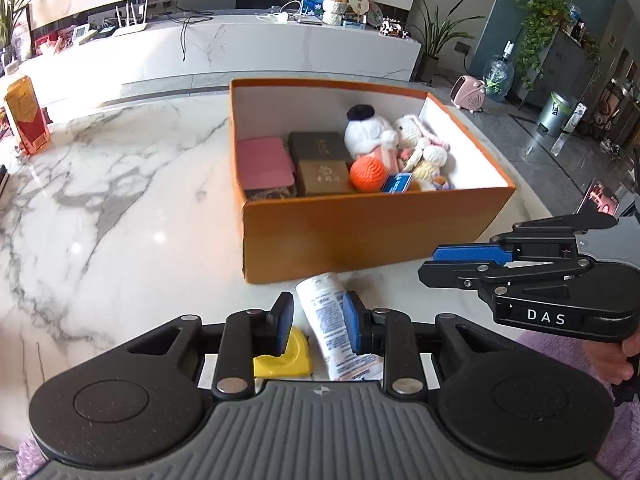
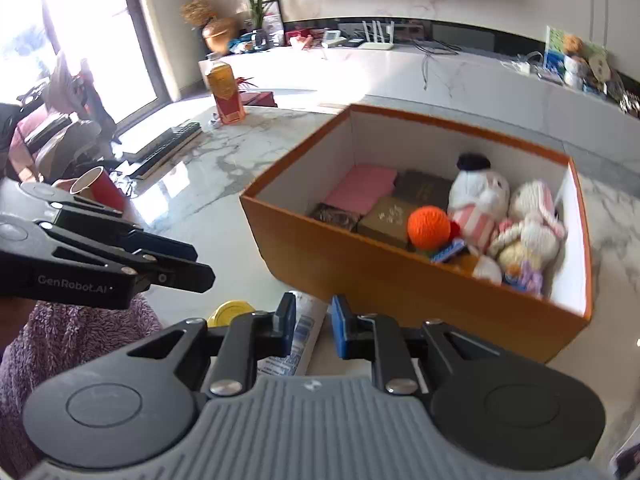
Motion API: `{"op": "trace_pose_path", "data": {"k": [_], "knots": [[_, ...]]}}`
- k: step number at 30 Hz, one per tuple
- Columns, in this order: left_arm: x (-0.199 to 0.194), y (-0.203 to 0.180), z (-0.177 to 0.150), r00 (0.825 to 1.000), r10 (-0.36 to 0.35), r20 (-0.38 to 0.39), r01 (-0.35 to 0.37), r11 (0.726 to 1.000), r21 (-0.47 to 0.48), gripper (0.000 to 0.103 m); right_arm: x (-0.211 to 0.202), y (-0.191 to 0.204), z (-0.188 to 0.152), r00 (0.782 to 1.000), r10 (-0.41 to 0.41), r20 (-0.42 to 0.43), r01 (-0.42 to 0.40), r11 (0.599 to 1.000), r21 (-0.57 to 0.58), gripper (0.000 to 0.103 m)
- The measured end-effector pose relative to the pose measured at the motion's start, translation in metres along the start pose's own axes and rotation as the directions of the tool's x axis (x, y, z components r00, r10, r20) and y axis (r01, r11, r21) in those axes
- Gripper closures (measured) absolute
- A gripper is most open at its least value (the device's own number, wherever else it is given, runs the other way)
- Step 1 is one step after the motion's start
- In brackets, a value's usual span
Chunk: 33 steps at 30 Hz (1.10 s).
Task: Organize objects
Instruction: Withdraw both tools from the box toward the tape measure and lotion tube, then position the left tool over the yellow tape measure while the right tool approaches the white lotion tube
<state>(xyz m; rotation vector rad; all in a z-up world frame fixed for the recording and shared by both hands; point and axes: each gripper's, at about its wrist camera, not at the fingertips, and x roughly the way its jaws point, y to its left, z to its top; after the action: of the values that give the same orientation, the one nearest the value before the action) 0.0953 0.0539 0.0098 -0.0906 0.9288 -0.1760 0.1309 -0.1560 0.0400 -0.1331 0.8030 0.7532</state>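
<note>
An orange box stands on the marble table and holds a pink case, brown boxes, an orange ball and plush toys. In front of it a white tube and a yellow tape measure lie on the table. My left gripper hovers over the tube, jaws a little apart, gripping nothing. My right gripper hangs close beside it, narrowly open and empty.
A red and yellow carton stands at the table's far left. A red cup and a dark remote lie left of the grippers. A phone sits at the right. A purple fuzzy sleeve is near.
</note>
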Motion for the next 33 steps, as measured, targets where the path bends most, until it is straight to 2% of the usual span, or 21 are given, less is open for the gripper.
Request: {"op": "trace_pose_path", "data": {"k": [3,8,11,14,19,25,30,32,33], "knots": [[0.011,0.013,-0.015,0.999,0.020,-0.027,-0.021,0.999,-0.032,0.072,0.019,0.000,-0.026,0.999,-0.046,-0.011,0.047,0.994,0.102,0.080],[0.019,0.029,-0.033,0.999,0.038,-0.026,-0.040,0.995,-0.086,0.066,0.042,0.010,-0.053,0.996,-0.092,-0.007,0.092,0.984,0.152,0.069],[0.020,0.035,-0.038,1.000,0.022,-0.007,-0.022,0.993,-0.112,0.063,0.054,0.016,-0.060,0.996,-0.091,-0.013,0.092,0.987,0.129,0.065],[0.025,0.034,-0.040,0.999,0.051,-0.013,-0.052,0.993,-0.111,0.062,0.063,0.021,-0.064,0.996,-0.092,-0.006,0.092,0.989,0.115,0.056],[0.033,0.039,-0.040,0.998,0.041,-0.038,-0.046,0.989,-0.141,0.062,0.075,0.028,-0.067,0.993,-0.114,0.011,0.113,0.992,0.062,0.051],[0.039,0.044,-0.040,0.997,0.031,-0.067,-0.043,0.983,-0.177,0.062,0.080,0.026,-0.069,0.995,-0.102,0.011,0.101,0.993,0.062,0.045],[0.041,0.044,-0.040,0.996,0.034,-0.080,-0.048,0.983,-0.179,0.062,0.083,0.026,-0.071,0.998,-0.061,0.001,0.061,0.995,0.082,0.044],[0.042,0.044,-0.040,0.996,0.036,-0.084,-0.051,0.983,-0.179,0.062,0.083,0.032,-0.072,0.998,-0.061,0.000,0.061,0.997,0.042,0.044],[0.042,0.044,-0.040,0.996,0.037,-0.087,-0.052,0.983,-0.178,0.062,0.084,0.035,-0.073,0.998,-0.062,-0.001,0.062,0.998,0.021,0.048]]}}
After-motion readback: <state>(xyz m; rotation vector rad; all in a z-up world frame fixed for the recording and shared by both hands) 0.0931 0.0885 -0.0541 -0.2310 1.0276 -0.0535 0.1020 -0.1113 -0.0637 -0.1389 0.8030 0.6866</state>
